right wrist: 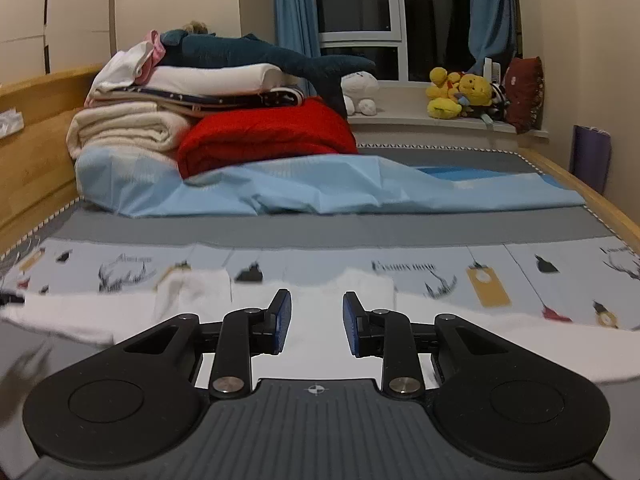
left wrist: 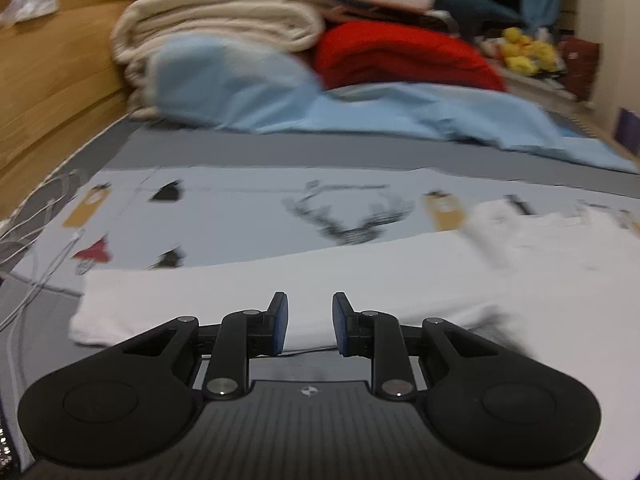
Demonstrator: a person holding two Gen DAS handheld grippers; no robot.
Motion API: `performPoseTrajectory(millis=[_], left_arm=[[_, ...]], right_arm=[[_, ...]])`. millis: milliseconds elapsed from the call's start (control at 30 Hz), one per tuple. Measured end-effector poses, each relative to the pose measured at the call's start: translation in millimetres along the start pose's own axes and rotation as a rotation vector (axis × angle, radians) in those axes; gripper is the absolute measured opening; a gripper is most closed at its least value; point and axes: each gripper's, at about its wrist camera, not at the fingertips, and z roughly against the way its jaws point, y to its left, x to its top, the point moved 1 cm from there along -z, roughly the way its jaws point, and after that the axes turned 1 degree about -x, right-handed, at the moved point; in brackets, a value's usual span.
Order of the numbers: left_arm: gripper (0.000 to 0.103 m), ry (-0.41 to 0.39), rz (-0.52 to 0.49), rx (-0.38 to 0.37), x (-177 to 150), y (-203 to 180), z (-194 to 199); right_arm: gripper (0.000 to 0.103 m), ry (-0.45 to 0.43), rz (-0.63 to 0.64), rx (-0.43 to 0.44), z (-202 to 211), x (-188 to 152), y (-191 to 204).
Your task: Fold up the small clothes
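A small white garment lies flat on a pale printed cloth on the bed. In the left wrist view my left gripper is open and empty, low over the garment's near edge, towards its left end. In the right wrist view the same white garment spreads across the frame, its two shoulder straps pointing away. My right gripper is open and empty, just above the garment's middle between the straps. The left wrist view is blurred.
Behind the printed cloth lie a crumpled light blue sheet, a red blanket and a stack of folded bedding against the wooden headboard. Plush toys sit on the windowsill. White cables trail at the left.
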Motion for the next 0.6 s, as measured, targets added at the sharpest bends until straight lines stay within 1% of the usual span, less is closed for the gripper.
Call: performPoseTrajectory(millis=[33,133,167,233,300,333,367,433,567,600], left_arm=[[0.027,0.014,0.033,0.020,-2.1,14.6,-5.5],[0.027,0.059,0.175,0.070,-16.0,62.6,-17.8],[0.027,0.066,0.215,0.094,-20.1,79.2,-23.0],[0.027,0.075,0.315,0.136,-27.9,110.2,-30.0],[0.027,0.076,0.396,0.157,-33.8,134.3,-33.2],[0.027,0.077,0.425,0.165,-36.0,144.2,-37.0],[0.029,0.082,0.442,0.176,-36.9,151.9,-40.1],[0.031,0.090,0.457,0.200,-38.5,162.4,-46.0],[0.048,0.121,0.504,0.247,-44.2,179.7,-65.9],[0.048,0.123,0.516,0.254,-45.2,182.9,-69.0]], right_arm=[[0.033,0.002,-0.007,0.003,-9.5,8.4,2.3],[0.044,-0.003,-0.045,0.036,-37.2,32.4,4.2],[0.046,-0.007,-0.057,0.044,-45.1,37.1,3.6],[0.046,-0.008,-0.073,0.050,-63.2,40.8,1.8],[0.045,0.001,-0.070,0.026,-77.6,35.0,1.5],[0.045,0.025,-0.073,-0.001,-85.8,30.6,1.5],[0.045,0.053,-0.083,-0.005,-92.8,28.1,1.2],[0.042,0.089,-0.109,0.022,-104.7,25.6,2.0],[0.042,0.115,-0.119,0.035,-118.7,24.2,10.2],[0.042,0.125,-0.122,0.046,-121.8,23.4,12.5]])
